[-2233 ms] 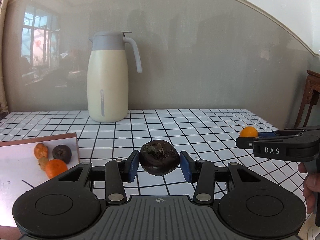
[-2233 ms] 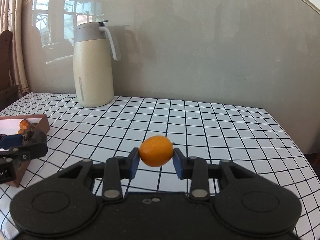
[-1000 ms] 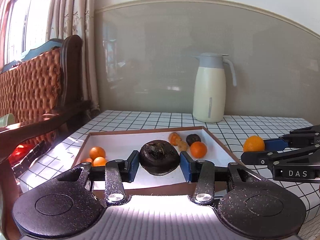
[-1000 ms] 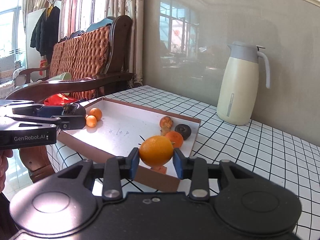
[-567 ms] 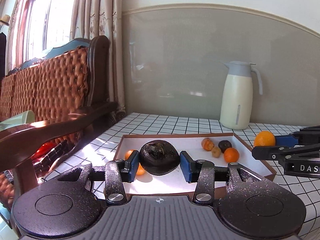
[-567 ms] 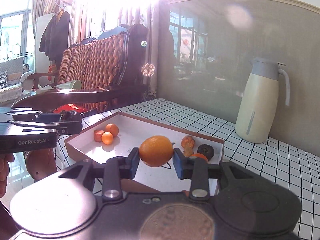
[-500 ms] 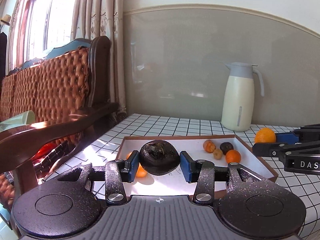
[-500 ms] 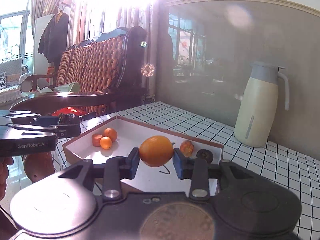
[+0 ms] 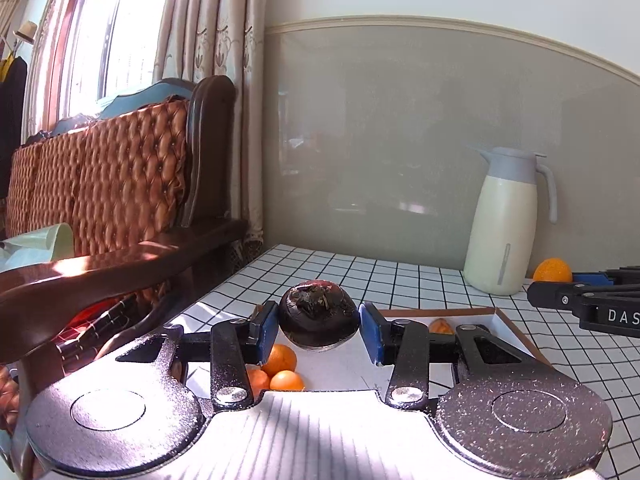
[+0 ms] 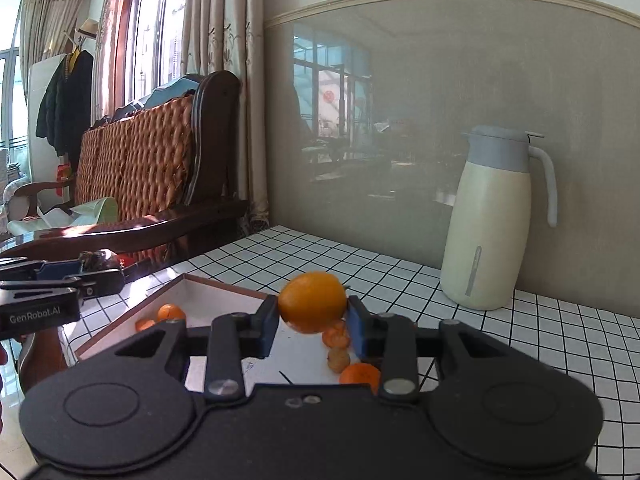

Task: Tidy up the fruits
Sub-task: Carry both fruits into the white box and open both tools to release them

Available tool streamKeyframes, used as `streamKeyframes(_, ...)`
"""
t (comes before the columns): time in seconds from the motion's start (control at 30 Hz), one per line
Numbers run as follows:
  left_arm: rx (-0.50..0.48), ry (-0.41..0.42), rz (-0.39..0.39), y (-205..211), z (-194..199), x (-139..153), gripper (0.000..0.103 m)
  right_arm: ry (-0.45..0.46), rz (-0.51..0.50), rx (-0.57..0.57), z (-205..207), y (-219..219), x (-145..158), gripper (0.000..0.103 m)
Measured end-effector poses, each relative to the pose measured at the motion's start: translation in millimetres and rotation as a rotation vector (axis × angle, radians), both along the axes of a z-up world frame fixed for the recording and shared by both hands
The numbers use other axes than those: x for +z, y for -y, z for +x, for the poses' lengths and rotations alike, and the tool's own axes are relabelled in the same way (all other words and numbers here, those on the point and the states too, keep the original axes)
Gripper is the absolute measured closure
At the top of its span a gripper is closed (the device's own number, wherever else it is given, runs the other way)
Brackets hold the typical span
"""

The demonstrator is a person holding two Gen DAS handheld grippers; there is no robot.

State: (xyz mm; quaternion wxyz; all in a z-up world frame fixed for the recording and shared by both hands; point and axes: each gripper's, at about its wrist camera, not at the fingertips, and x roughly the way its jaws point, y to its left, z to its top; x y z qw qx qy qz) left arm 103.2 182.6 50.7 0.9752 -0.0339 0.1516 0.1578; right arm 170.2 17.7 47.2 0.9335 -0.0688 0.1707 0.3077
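My left gripper [image 9: 319, 326] is shut on a dark round fruit [image 9: 318, 314] and holds it above the near left part of the brown-rimmed white tray [image 9: 516, 330]. Small oranges [image 9: 282, 368] lie in the tray under it. My right gripper [image 10: 313, 320] is shut on an orange [image 10: 313, 301] above the same tray [image 10: 132, 322], over a group of small orange fruits [image 10: 340, 344]. The right gripper also shows at the right edge of the left wrist view [image 9: 560, 276], the left gripper at the left of the right wrist view [image 10: 102, 266].
A cream jug with a grey lid [image 9: 506, 224] stands on the checked tablecloth [image 9: 360, 272] by the wall, behind the tray. A wooden sofa with a woven back [image 9: 120, 184] stands close to the table's left side.
Both grippers have moved in over the tray with their fruits still held. The tray now lies right under the fingers and the jug looks nearer.
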Motion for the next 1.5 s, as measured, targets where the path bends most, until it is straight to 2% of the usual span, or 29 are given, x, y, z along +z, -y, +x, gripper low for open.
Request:
streamKeyframes(0.37,0.027,-0.005,-0.022,-19.8,30.5,-3.8,0.059,-0.023,0.005,-0.059,32.1,0.7,-8.2,0.075)
streamKeyframes(0.47,0.036,-0.022,-0.001,-22.3,40.6,-8.9,0.059,-0.027,0.005,-0.064,37.8,-1.3,-8.8,0.075)
streamKeyframes(0.7,0.039,-0.049,-0.023,-30.8,57.7,-15.2,0.059,-0.047,-0.004,-0.080,50.9,-3.8,-13.7,0.075)
streamKeyframes(1.5,0.028,-0.121,-0.039,-49.6,111.6,-34.8,0.059,-0.124,-0.061,-0.090,91.2,-12.9,-31.8,0.075)
